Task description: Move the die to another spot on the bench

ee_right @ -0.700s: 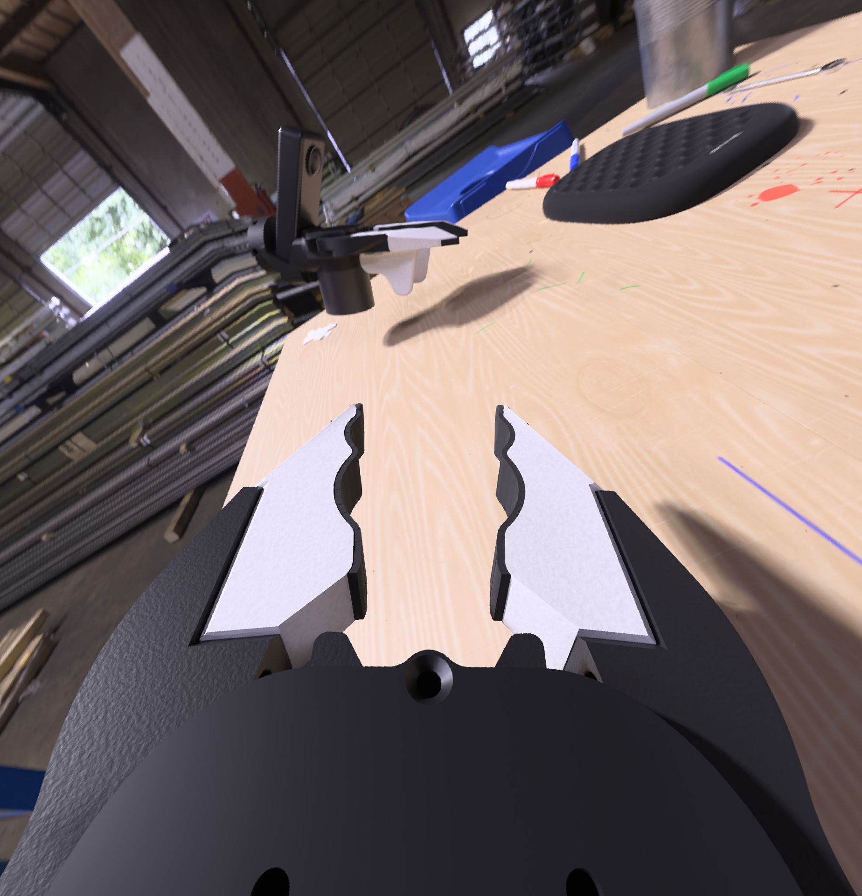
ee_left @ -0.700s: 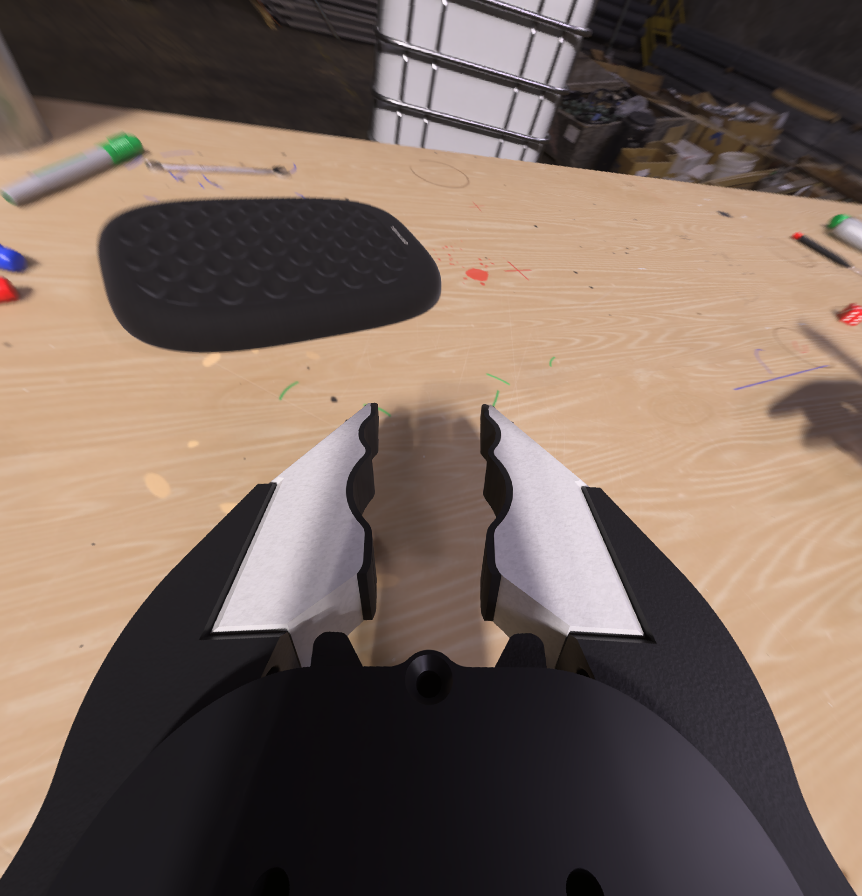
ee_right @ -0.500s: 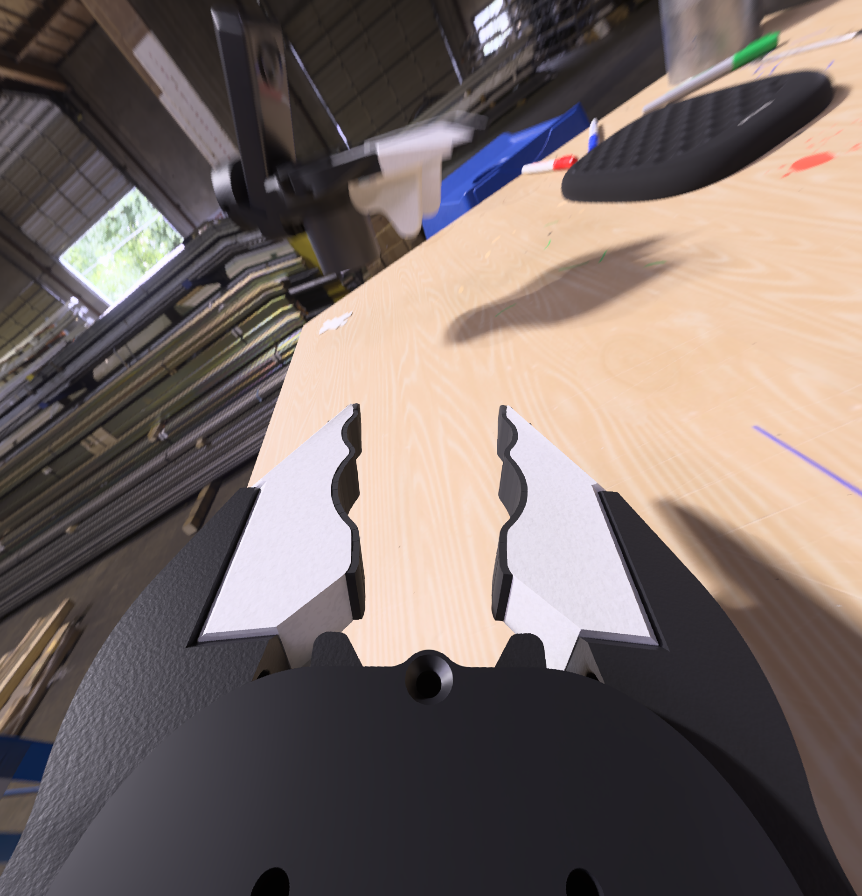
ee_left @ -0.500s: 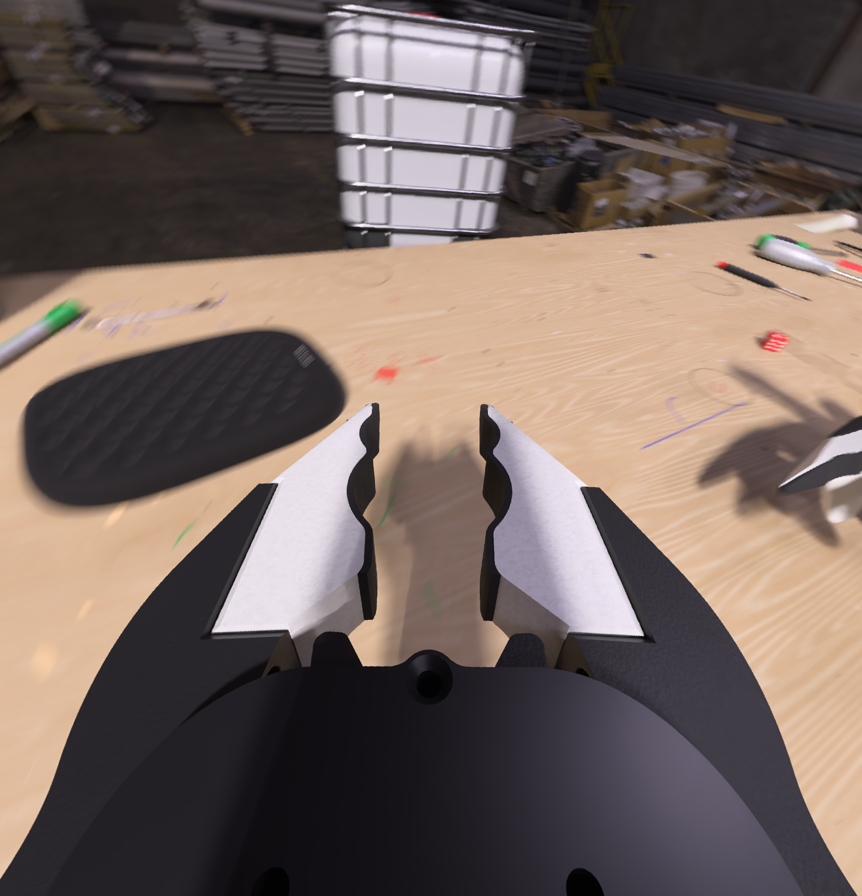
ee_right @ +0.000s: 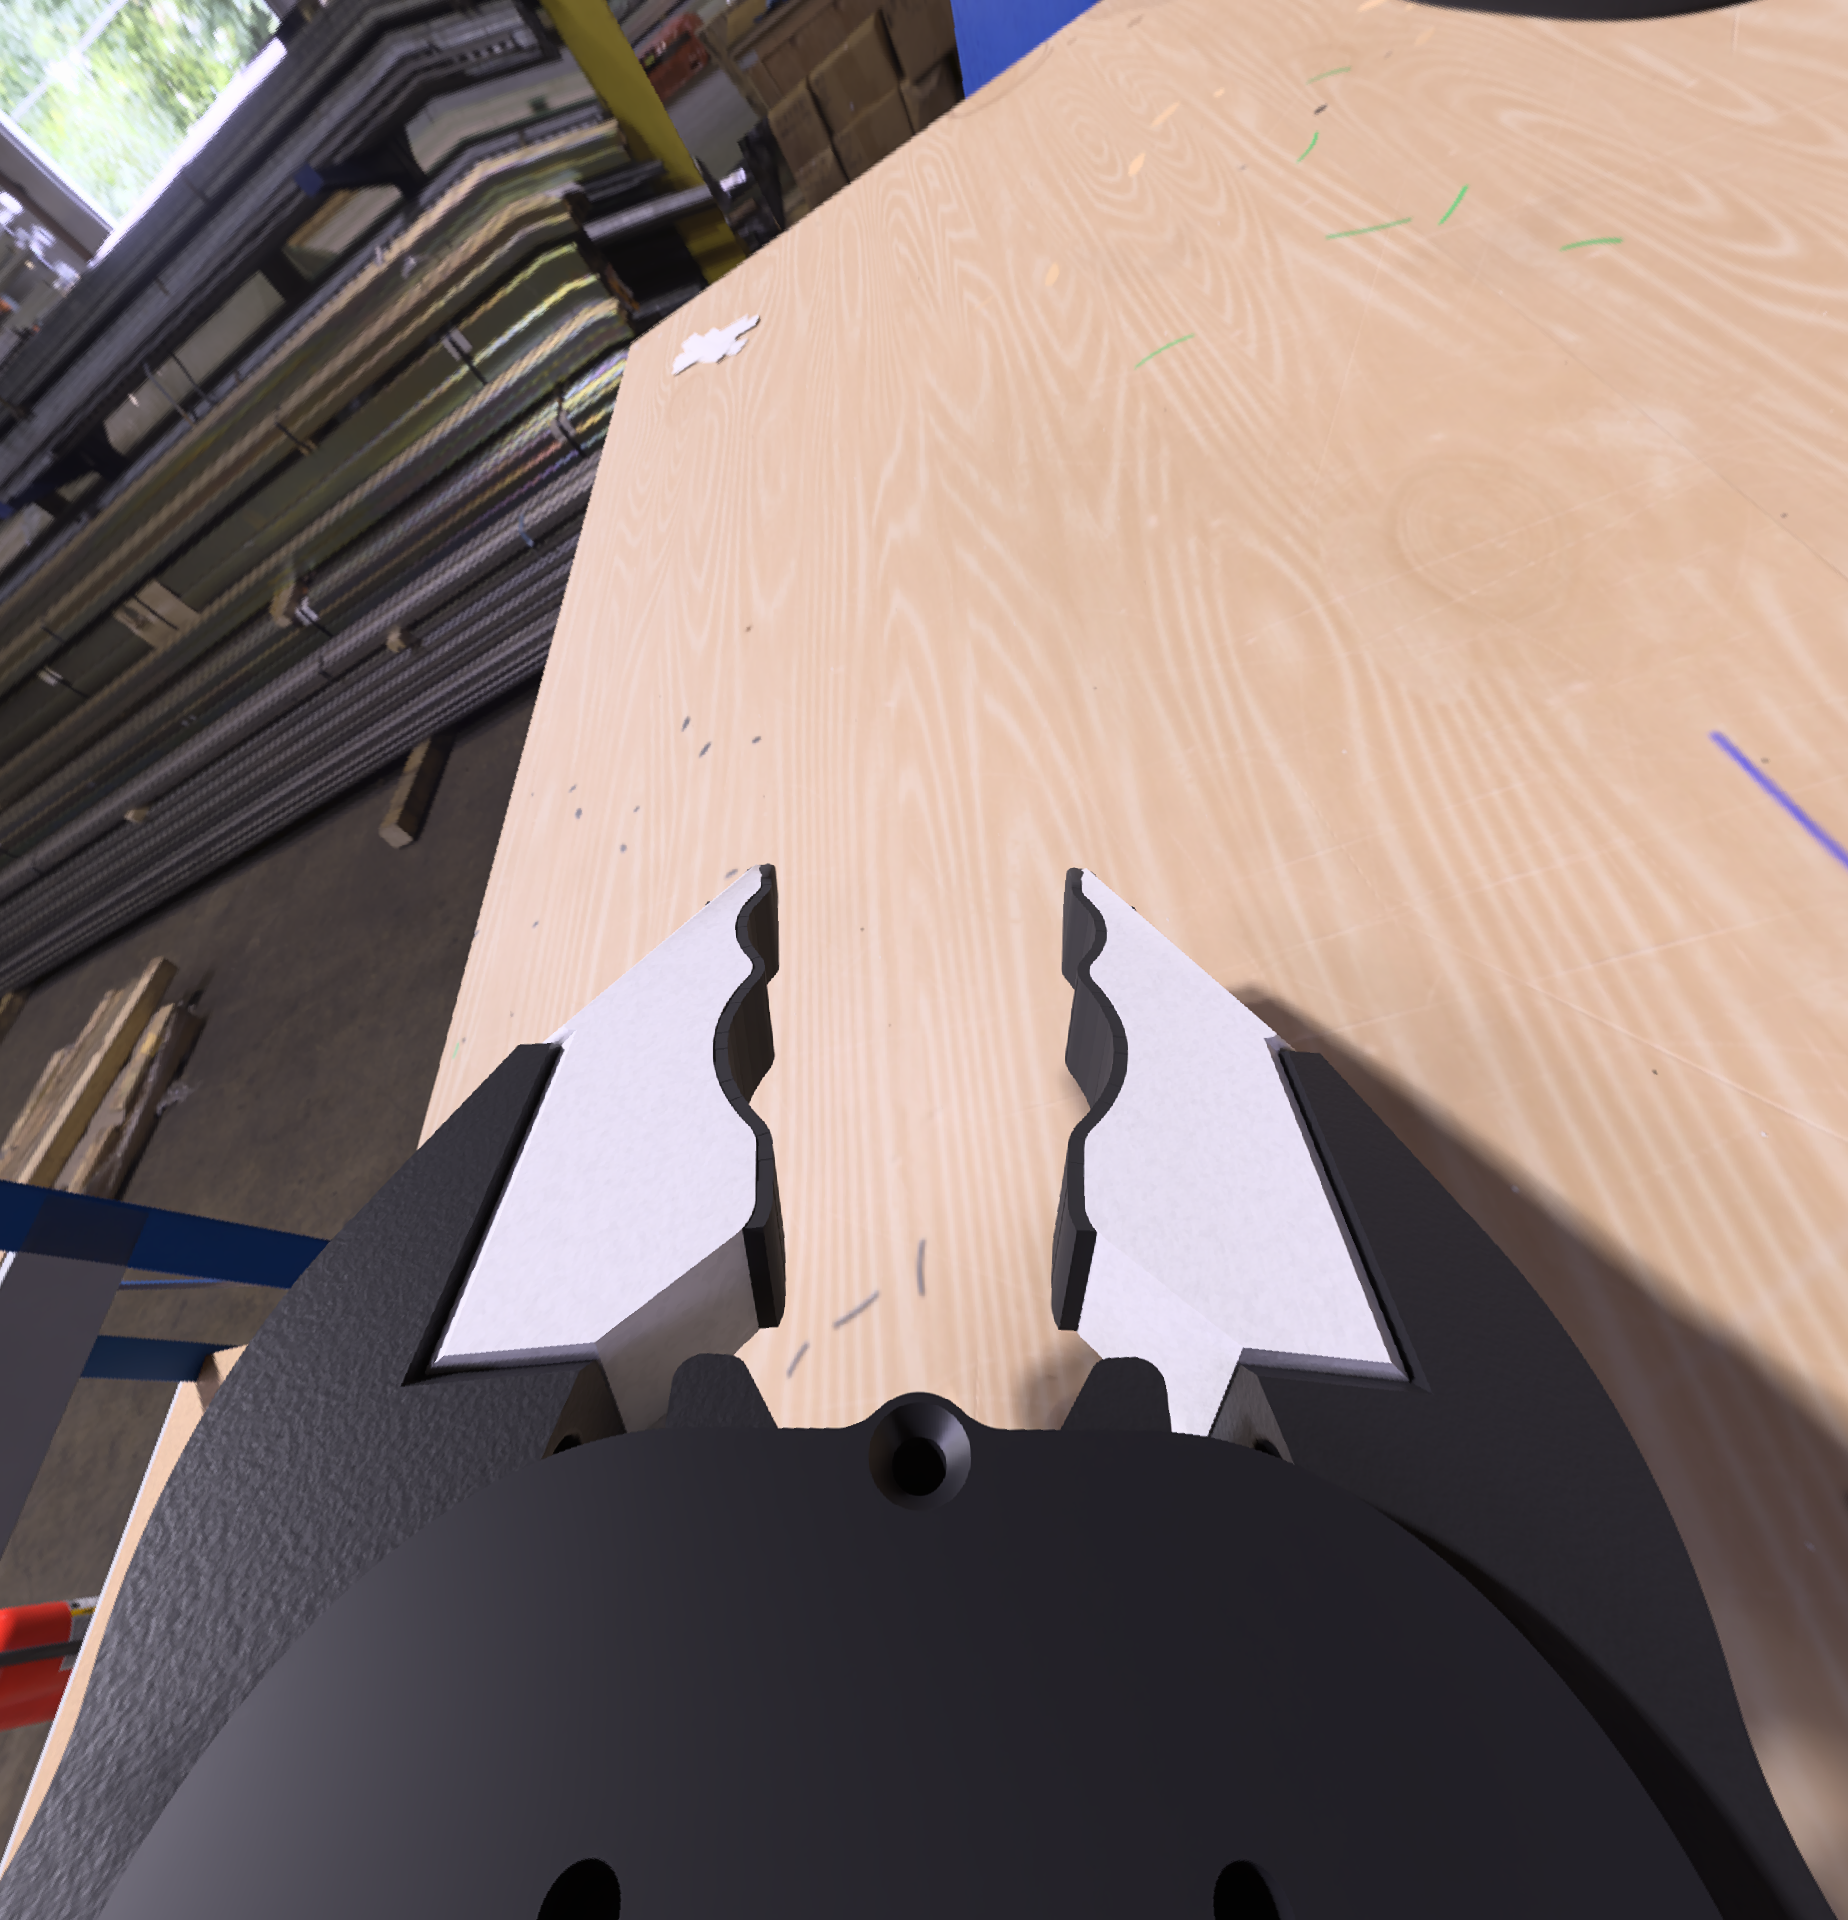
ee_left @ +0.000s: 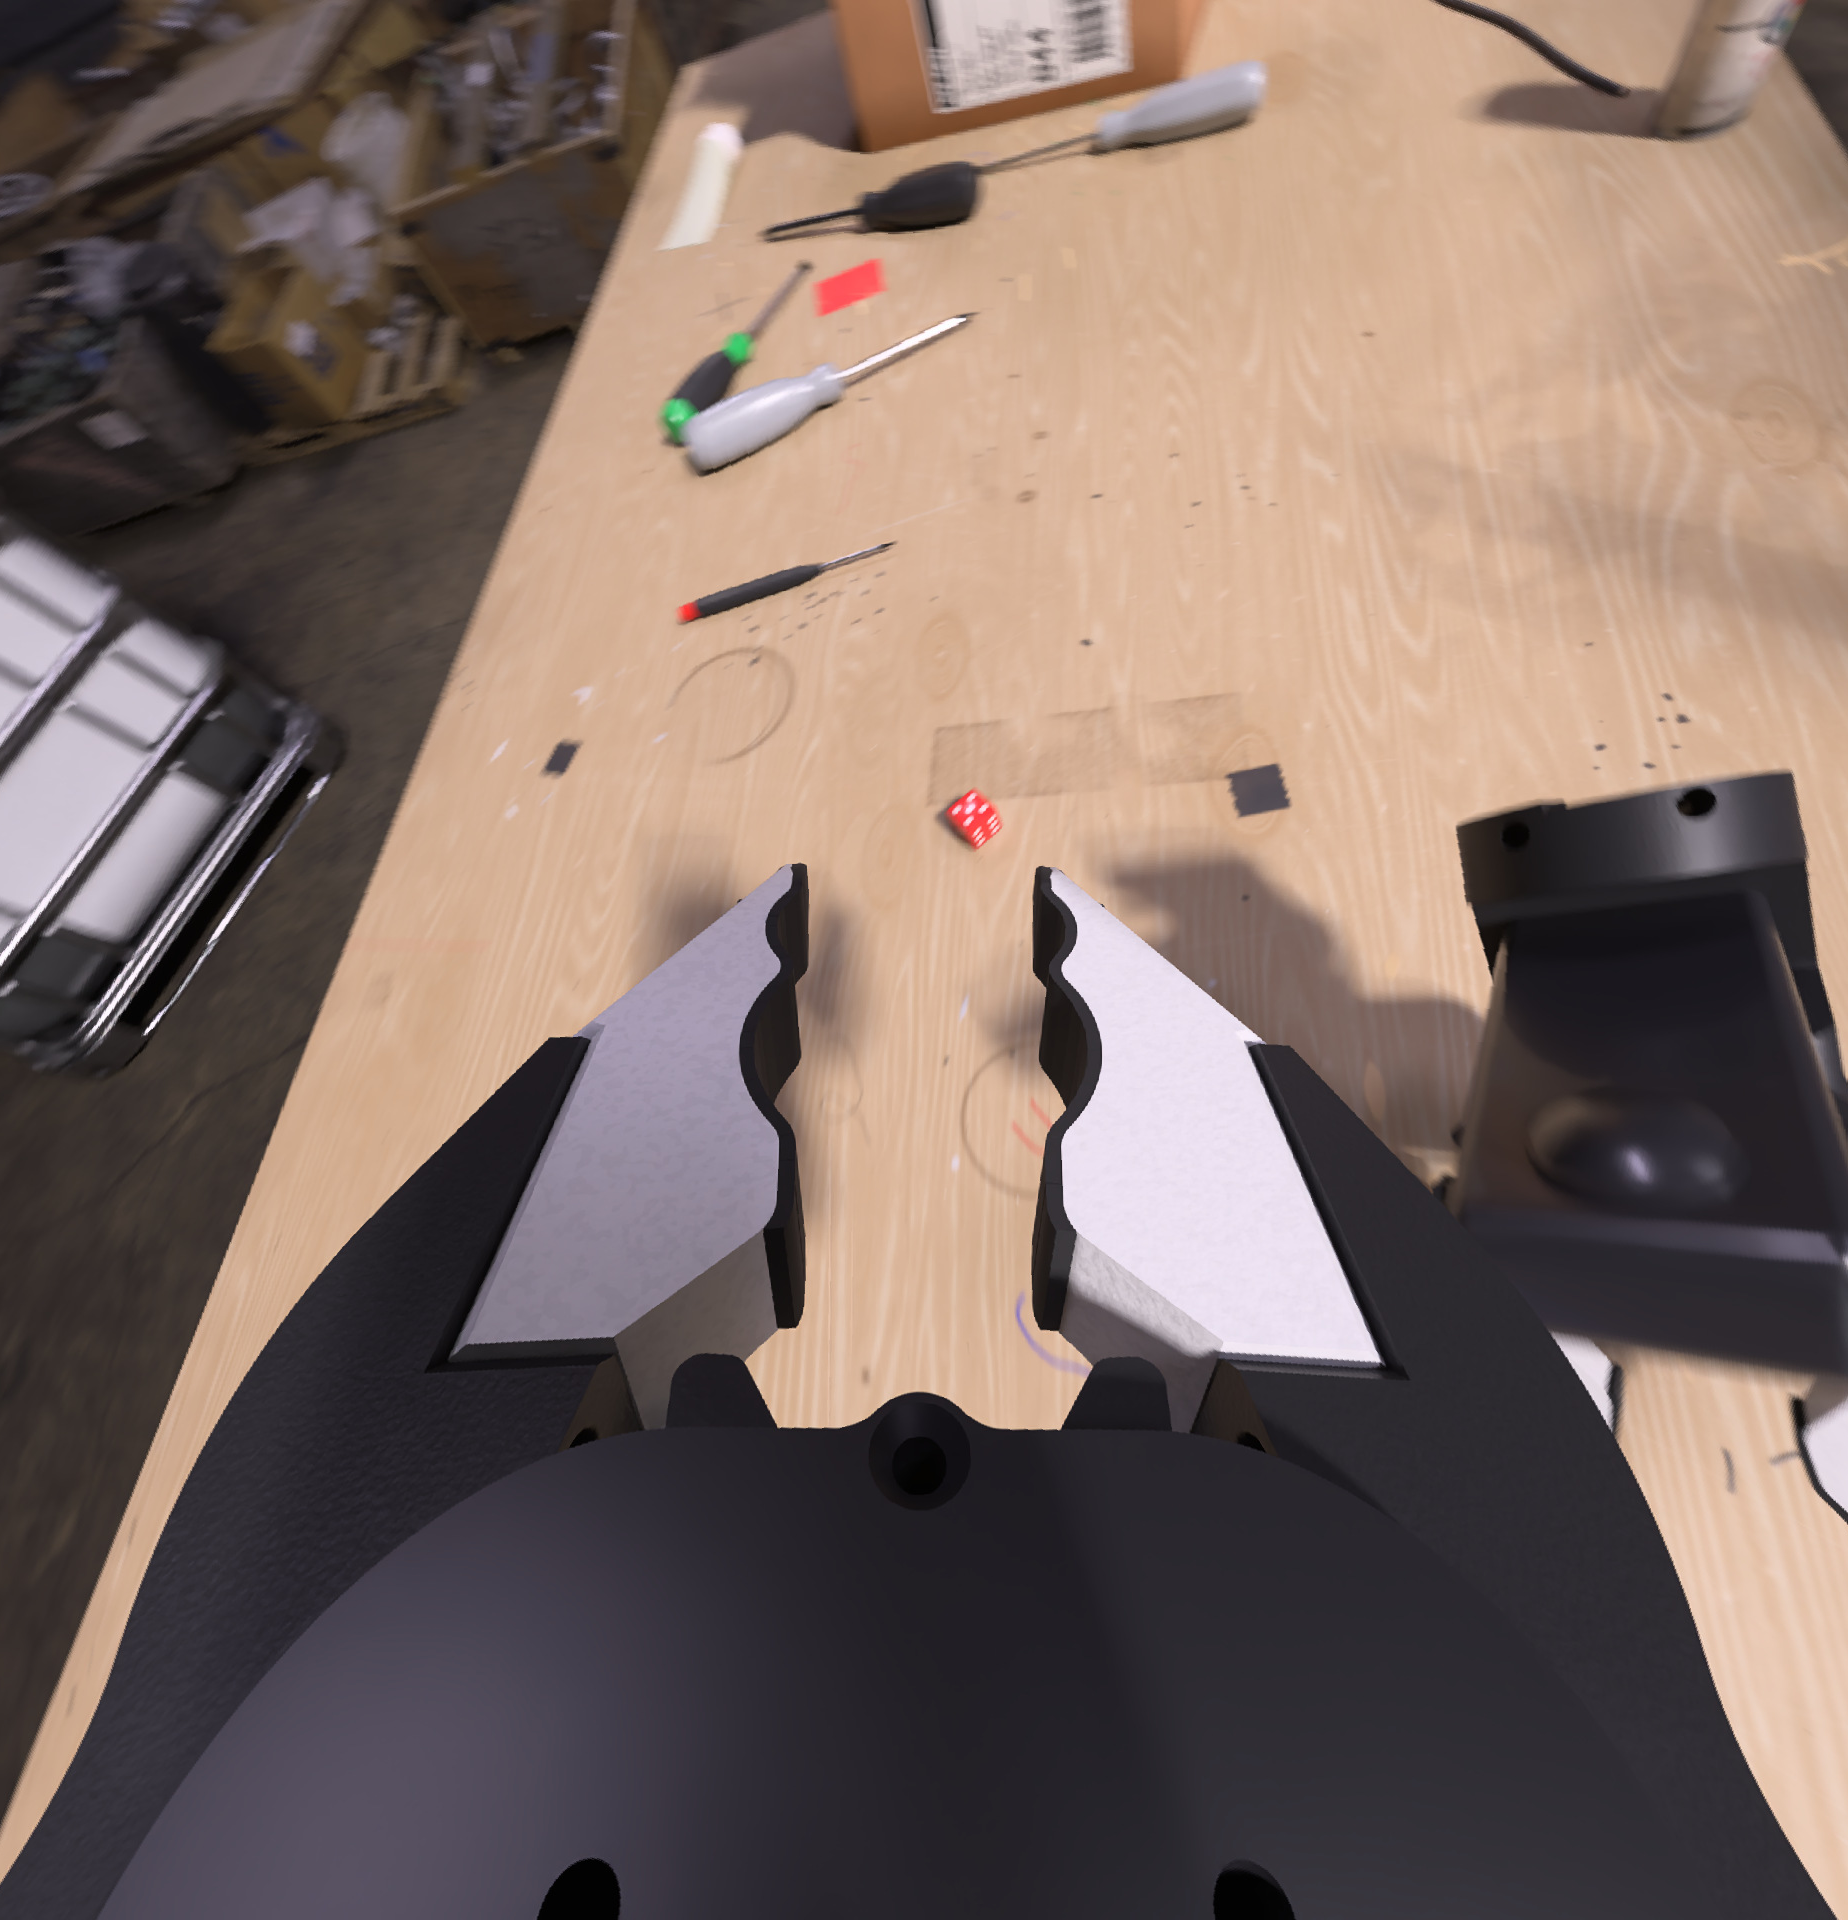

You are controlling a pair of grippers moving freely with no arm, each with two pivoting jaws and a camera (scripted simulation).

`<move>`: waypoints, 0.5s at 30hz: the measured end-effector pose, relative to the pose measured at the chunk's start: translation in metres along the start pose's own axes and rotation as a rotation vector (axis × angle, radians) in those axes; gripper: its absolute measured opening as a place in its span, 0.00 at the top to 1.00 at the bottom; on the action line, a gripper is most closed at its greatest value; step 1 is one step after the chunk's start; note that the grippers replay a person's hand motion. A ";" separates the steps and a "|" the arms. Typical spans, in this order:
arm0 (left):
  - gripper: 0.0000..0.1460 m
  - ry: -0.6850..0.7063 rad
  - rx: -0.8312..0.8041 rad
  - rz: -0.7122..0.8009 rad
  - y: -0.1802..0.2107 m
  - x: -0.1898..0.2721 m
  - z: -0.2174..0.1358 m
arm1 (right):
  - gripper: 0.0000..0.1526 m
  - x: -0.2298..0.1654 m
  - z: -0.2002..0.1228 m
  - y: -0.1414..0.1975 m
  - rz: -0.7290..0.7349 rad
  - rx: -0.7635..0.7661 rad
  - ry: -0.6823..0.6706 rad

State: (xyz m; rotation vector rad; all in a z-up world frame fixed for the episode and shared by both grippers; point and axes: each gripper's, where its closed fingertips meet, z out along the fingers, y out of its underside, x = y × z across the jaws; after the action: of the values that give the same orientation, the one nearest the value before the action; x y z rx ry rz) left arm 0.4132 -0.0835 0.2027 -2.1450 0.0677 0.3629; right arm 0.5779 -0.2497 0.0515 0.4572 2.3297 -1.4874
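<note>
Warehouse clutter fills the left edge of the left wrist view: a white caged tank (ee_left: pixel 99 821) at middle left on the floor, boxes of scrap blurred above it. To the right of that runs the pale plywood desk (ee_left: pixel 1367 436). On it, upper centre-left, lie a green-capped screwdriver (ee_left: pixel 728 358) and a grey-handled screwdriver (ee_left: pixel 795 400) side by side and touching, with a small red patch (ee_left: pixel 849 287) just above them. Lower down sits a slim black screwdriver with a red tip (ee_left: pixel 780 584). At the top centre stands a cardboard box (ee_left: pixel 1003 62) with a grey-handled tool (ee_left: pixel 1159 109) in front of it.

The left tongs (ee_left: pixel 920 883) fill the lower centre, their two white fingers spread apart with bare wood between them, gripping nothing. The die (ee_left: pixel 973 818), red with white pips, rests on the desk just above the fingertips, a little right of the gap's middle and not touching either finger. At the right edge the right tongs (ee_left: pixel 1668 1091) show as a dark body seen from behind, close beside the left one.

In the right wrist view, racks of long metal stock (ee_right: pixel 224 520) fill the upper left. The right tongs (ee_right: pixel 920 883) in the lower centre are likewise parted and empty, over bare desk (ee_right: pixel 1211 520). A blue pen line (ee_right: pixel 1803 821) marks the wood at the right edge.
</note>
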 end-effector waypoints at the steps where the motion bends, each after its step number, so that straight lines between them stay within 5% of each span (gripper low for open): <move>1: 0.70 0.046 -0.008 0.025 -0.007 0.002 0.017 | 0.64 0.001 -0.001 0.002 0.001 -0.009 0.001; 5: 0.70 0.214 -0.102 0.123 -0.014 0.011 0.082 | 0.64 0.005 -0.003 0.007 0.006 -0.037 0.020; 10: 0.68 0.318 -0.465 0.149 0.017 0.022 0.158 | 0.64 0.004 0.002 0.015 -0.021 -0.096 0.034; 15: 0.67 0.334 -0.755 0.391 0.046 0.012 0.198 | 0.64 0.001 0.007 0.024 -0.065 -0.163 0.050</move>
State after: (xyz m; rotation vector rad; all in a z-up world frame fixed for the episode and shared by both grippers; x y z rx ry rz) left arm 0.3706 0.0532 0.0585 -2.9294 0.6347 0.2691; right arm 0.5880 -0.2460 0.0288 0.3834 2.5026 -1.3146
